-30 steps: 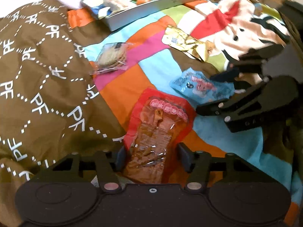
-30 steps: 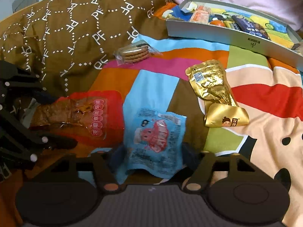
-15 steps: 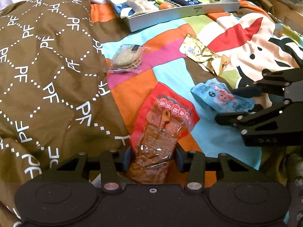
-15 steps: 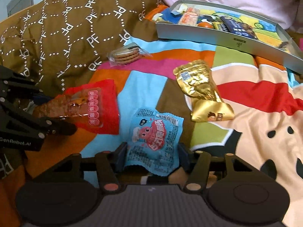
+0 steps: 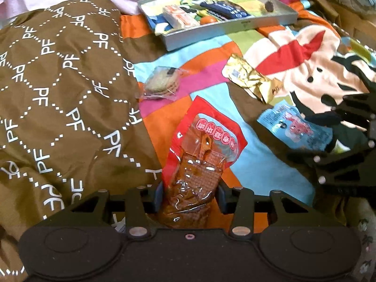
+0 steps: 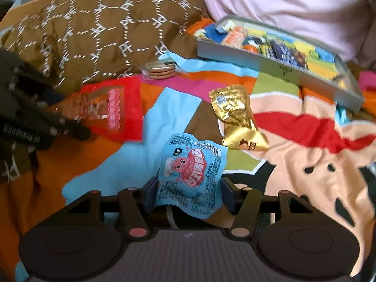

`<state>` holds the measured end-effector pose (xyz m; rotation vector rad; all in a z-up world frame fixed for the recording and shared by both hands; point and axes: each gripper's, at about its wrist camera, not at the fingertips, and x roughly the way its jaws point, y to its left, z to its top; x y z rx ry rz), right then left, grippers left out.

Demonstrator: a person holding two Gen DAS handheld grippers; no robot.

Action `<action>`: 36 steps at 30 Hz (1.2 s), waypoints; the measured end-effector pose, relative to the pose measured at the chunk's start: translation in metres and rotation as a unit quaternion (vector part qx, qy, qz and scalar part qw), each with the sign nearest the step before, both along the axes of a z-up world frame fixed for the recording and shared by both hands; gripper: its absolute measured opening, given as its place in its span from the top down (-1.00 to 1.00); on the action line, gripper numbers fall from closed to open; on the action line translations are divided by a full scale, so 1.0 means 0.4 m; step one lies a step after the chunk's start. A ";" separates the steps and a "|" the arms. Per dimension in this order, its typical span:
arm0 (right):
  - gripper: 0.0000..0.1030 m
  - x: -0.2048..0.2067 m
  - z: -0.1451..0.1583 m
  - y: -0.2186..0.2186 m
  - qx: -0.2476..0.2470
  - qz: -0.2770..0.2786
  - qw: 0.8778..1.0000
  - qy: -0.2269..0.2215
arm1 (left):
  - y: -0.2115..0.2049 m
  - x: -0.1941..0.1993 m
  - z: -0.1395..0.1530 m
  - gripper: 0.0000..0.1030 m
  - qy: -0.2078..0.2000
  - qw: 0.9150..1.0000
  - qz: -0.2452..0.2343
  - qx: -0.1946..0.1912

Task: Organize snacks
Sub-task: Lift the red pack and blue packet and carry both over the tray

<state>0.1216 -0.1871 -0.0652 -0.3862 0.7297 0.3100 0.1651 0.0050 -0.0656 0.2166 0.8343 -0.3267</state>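
My left gripper (image 5: 188, 196) is shut on a red snack packet (image 5: 202, 145) and holds it lifted over the patchwork quilt; the packet also shows in the right wrist view (image 6: 112, 108). My right gripper (image 6: 188, 193) is shut on a blue snack packet (image 6: 190, 174), seen at the right in the left wrist view (image 5: 293, 127). A gold packet (image 6: 235, 115) and a clear pack of biscuits (image 6: 162, 70) lie on the quilt ahead. A grey tray (image 6: 277, 68) with several snacks in it stands at the far end.
A brown quilt with white letters (image 5: 58, 94) is bunched up on the left. A pale pink pillow (image 6: 282, 4) lies behind the tray. The quilt surface is soft and uneven.
Both grippers have closed on their packets and lifted them off the quilt. Both views have risen and drawn back, and the tray now shows farther ahead.
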 end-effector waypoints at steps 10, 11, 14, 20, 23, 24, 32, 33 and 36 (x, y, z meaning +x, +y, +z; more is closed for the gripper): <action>-0.18 -0.034 0.031 0.009 -0.037 0.000 0.993 -0.109 | -0.004 -0.032 0.014 0.13 -0.051 0.996 0.038 -0.066; -0.18 -0.034 0.033 0.009 -0.042 0.001 0.992 -0.119 | -0.008 -0.031 0.015 0.13 -0.052 0.995 0.042 -0.072; -0.18 -0.028 0.044 0.005 -0.036 -0.001 0.990 -0.136 | -0.016 -0.014 0.015 0.12 -0.043 0.993 0.057 -0.094; -0.18 -0.012 0.066 -0.014 -0.037 -0.008 0.984 -0.171 | -0.006 0.029 0.013 0.13 -0.019 0.975 0.116 -0.190; -0.18 0.008 0.079 -0.032 -0.034 -0.015 0.981 -0.193 | -0.021 0.060 0.036 0.12 -0.030 0.969 0.126 -0.212; -0.18 0.018 0.081 -0.039 -0.031 -0.018 0.979 -0.200 | -0.028 0.072 0.046 0.12 -0.038 0.967 0.130 -0.218; -0.18 0.146 0.076 -0.113 -0.021 -0.057 0.966 -0.251 | -0.109 0.221 0.150 0.12 -0.103 0.952 0.167 -0.235; -0.18 0.163 0.081 -0.123 -0.019 -0.058 0.962 -0.265 | -0.120 0.248 0.164 0.12 -0.108 0.950 0.173 -0.238; -0.19 0.207 0.095 -0.153 -0.013 -0.071 0.951 -0.299 | -0.145 0.325 0.207 0.11 -0.112 0.944 0.187 -0.248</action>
